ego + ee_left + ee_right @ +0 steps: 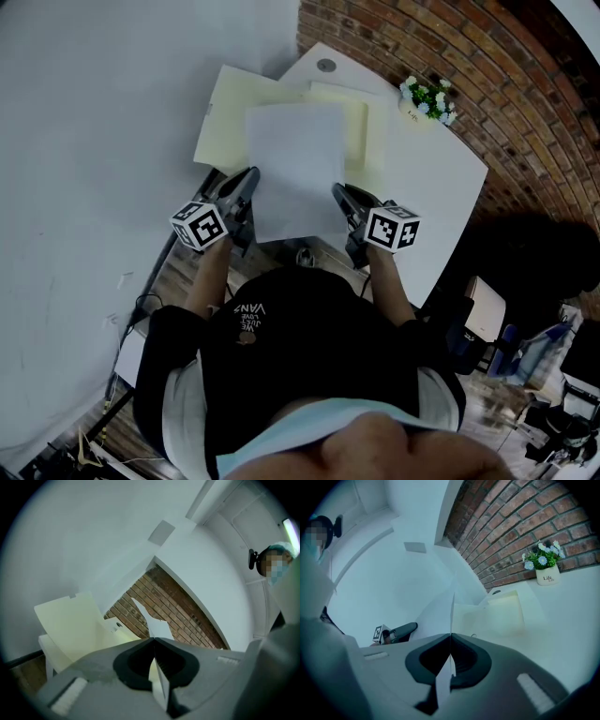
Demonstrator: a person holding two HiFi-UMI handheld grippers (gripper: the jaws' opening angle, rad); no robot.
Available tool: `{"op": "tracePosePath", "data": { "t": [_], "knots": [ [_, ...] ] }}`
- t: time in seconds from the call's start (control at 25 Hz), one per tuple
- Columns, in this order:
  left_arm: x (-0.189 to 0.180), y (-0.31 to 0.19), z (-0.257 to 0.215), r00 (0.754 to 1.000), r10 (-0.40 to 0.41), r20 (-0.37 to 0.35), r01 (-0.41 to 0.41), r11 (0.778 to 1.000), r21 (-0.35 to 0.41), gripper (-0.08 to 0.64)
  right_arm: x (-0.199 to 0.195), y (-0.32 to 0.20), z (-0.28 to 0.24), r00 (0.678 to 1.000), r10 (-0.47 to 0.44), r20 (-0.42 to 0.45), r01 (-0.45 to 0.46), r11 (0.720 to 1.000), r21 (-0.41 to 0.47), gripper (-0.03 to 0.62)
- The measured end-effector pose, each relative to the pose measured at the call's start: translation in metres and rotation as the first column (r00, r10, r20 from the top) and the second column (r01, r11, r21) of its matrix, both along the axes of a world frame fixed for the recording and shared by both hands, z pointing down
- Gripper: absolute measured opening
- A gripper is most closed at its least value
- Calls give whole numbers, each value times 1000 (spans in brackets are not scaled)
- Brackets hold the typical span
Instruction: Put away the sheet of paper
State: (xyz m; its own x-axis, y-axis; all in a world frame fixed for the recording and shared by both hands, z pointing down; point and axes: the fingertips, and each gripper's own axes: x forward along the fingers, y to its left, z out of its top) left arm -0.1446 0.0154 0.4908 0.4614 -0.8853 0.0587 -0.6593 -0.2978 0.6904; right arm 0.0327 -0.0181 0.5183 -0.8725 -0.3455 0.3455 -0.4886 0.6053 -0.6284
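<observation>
A white sheet of paper [293,169] hangs flat between my two grippers, above a pale yellow folder [225,127] that lies open on the white table [441,197]. My left gripper [251,178] is shut on the sheet's left edge, and my right gripper [337,192] is shut on its right edge. In the left gripper view the sheet [157,627] runs edge-on out of the closed left gripper [153,639], with the folder [70,625] beyond. The right gripper view shows the sheet [451,616] pinched in the right gripper [450,634], the folder [506,611] ahead and the left gripper [396,632] across.
A small white pot of flowers [428,98] stands at the table's far right corner by the brick wall [525,103]. A white wall [94,141] runs along the left. Chairs and clutter sit on the floor at the lower right.
</observation>
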Motion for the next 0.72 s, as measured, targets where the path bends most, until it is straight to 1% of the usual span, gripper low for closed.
{"op": "tracePosePath", "data": {
  "t": [0.48,0.72],
  "knots": [
    [17,-23,8,998,-68,8,68,997,-23,0,14,-32,9,997,-73,-2,73,997,-19,-2],
    [19,-31,12,996,-85,13,85,996,-36,0,16,-40,12,996,-88,7,88,996,-27,-2]
  ]
}}
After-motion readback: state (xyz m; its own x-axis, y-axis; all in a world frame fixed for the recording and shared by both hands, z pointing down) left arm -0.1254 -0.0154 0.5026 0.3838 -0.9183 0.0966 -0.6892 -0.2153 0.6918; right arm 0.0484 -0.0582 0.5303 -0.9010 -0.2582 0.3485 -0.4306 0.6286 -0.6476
